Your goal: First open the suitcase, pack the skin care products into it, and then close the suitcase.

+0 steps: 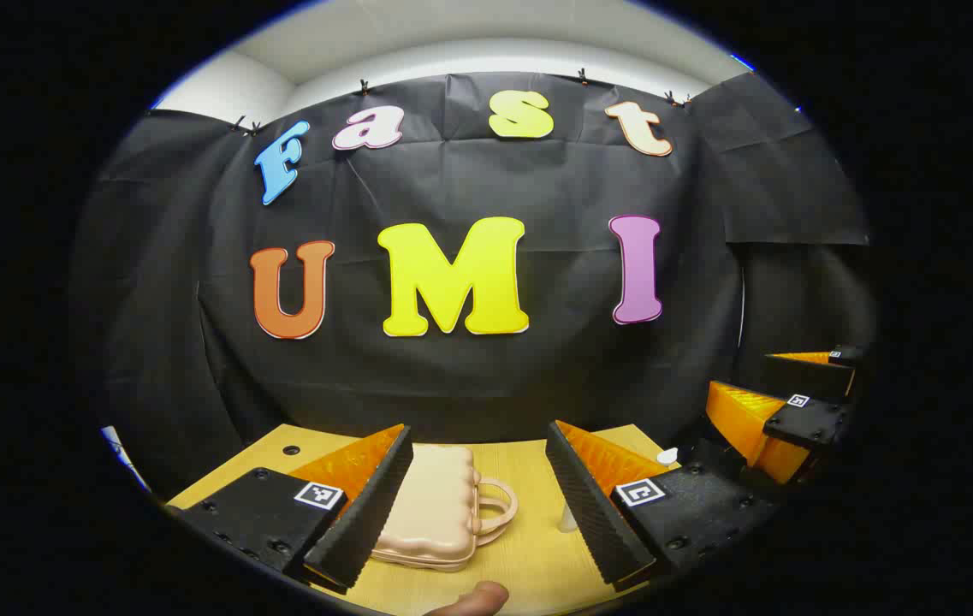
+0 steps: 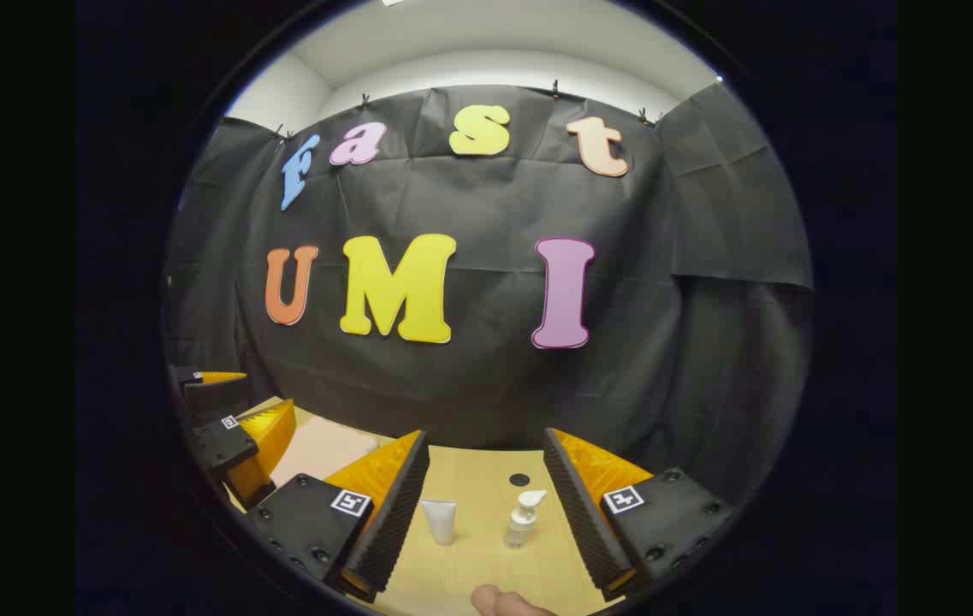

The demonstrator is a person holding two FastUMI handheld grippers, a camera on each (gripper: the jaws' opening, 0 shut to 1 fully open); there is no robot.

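Landmark for all positions: the suitcase [image 1: 430, 505], a small pale pink hard-shell case with ribbed surface.

Suitcase. It lies flat on the wooden worktop [image 1: 529, 556], lid down and closed. Its carry handle [image 1: 496, 506] points toward the right side of the left gripper view. In the right gripper view the suitcase [image 2: 319, 449] appears at the left, partly hidden.

Left hand-held gripper [image 1: 479, 505]. Fingers spread wide, holding nothing. It hovers on the near side of the suitcase, above the worktop; the suitcase shows in the gap between the fingers, its left part hidden behind the left finger. No contact with the case can be seen. In the right gripper view this gripper [image 2: 234, 423] stands at the far left, in front of the suitcase.

Right hand-held gripper [image 2: 486, 505]. Fingers spread wide, holding nothing. It is held well to the handle side of the suitcase. In the left gripper view it [image 1: 781, 406] shows at the right edge, raised above the worktop.

Skin care products. Two items stand upright on the worktop on the handle side of the suitcase, apart from it: a white tube [image 2: 441, 520] standing on its cap, nearer the suitcase, and a clear pump bottle [image 2: 523, 520] with a white pump head, beyond the tube. They stand near each other without touching, both in the gap between the right gripper's fingers.

A round dark hole [image 2: 519, 480] sits in the worktop behind the pump bottle.

A fingertip [image 2: 499, 601] shows at the bottom edge of the right gripper view.
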